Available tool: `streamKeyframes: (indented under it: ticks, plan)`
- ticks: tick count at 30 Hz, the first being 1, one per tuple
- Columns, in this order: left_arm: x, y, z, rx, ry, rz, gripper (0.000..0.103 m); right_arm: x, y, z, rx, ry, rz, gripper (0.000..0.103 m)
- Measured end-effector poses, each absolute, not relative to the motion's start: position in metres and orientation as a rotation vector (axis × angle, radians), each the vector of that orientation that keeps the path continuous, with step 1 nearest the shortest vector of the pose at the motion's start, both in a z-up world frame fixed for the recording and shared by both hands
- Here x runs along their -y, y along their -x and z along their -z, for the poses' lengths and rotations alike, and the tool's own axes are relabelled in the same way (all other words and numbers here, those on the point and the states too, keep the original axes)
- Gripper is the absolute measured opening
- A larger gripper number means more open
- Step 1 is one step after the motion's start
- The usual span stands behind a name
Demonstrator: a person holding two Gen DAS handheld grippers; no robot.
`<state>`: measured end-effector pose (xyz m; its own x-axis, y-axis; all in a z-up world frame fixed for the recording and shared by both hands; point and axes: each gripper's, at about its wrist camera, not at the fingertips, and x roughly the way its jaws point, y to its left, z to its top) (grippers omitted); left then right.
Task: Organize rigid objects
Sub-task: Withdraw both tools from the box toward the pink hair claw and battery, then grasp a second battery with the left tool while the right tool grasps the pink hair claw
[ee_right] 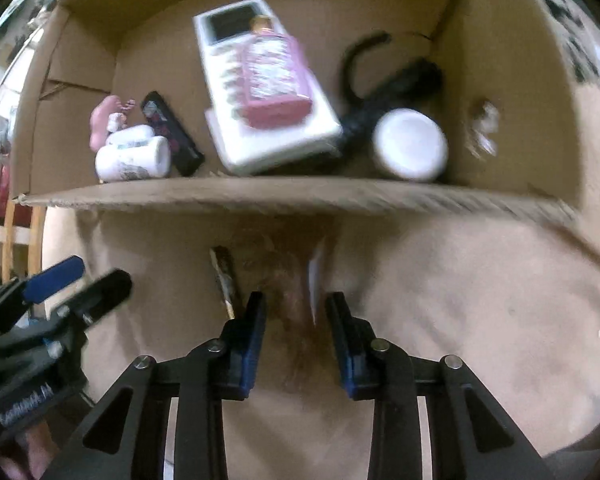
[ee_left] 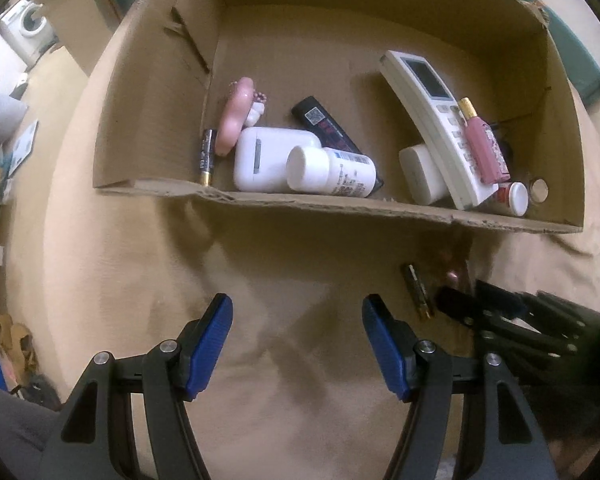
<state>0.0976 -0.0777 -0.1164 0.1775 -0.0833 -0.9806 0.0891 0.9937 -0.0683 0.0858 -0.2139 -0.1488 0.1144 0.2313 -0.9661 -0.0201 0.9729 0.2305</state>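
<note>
1. My right gripper (ee_right: pixel 295 312) has its jaws at a middle opening, with a brown, partly transparent thing (ee_right: pixel 296 280) between them. It is too blurred to name. I cannot tell if the pads already touch it.
2. My left gripper (ee_left: pixel 297 328) is wide open and empty, over bare cloth.
3. A loose battery (ee_right: pixel 225 280) lies just beside my right gripper's left finger, outside the cardboard box (ee_left: pixel 340 202). I judge I should close slowly, so this finger does not push it.
4. The box already holds a remote control (ee_left: pixel 432 120), a pink perfume bottle (ee_left: pixel 484 148), a white pill bottle (ee_left: pixel 332 170), a white case (ee_left: pixel 268 164) and another battery (ee_left: pixel 206 156).
5. The surface is a soft beige cloth (ee_left: pixel 260 272) with wrinkles; small things may roll there.
6. Far left stands a washing machine (ee_left: pixel 30 28).
</note>
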Motion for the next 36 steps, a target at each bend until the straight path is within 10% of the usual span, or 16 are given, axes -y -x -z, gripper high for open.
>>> streamKeyframes:
  ticks: [18, 21, 27, 33, 36]
  plan:
    - [0.060, -0.105, 0.129, -1.443, 0.080, 0.091, 0.062, 0.206, -0.067, 0.149, -1.456, -0.183, -0.239, 0.032]
    - [0.079, -0.107, 0.137, -1.462, 0.032, 0.134, 0.043, 0.209, -0.064, 0.150, -1.459, -0.182, -0.234, 0.032]
    - [0.087, -0.113, 0.146, -1.472, 0.027, 0.133, 0.043, 0.226, -0.075, 0.151, -1.461, -0.182, -0.221, 0.032]
    - [0.087, -0.106, 0.145, -1.471, -0.013, 0.106, 0.009, 0.196, -0.083, 0.153, -1.460, -0.144, -0.217, 0.032]
    - [0.067, -0.109, 0.149, -1.480, 0.017, 0.106, 0.009, 0.183, -0.076, 0.155, -1.444, -0.091, -0.223, 0.032]
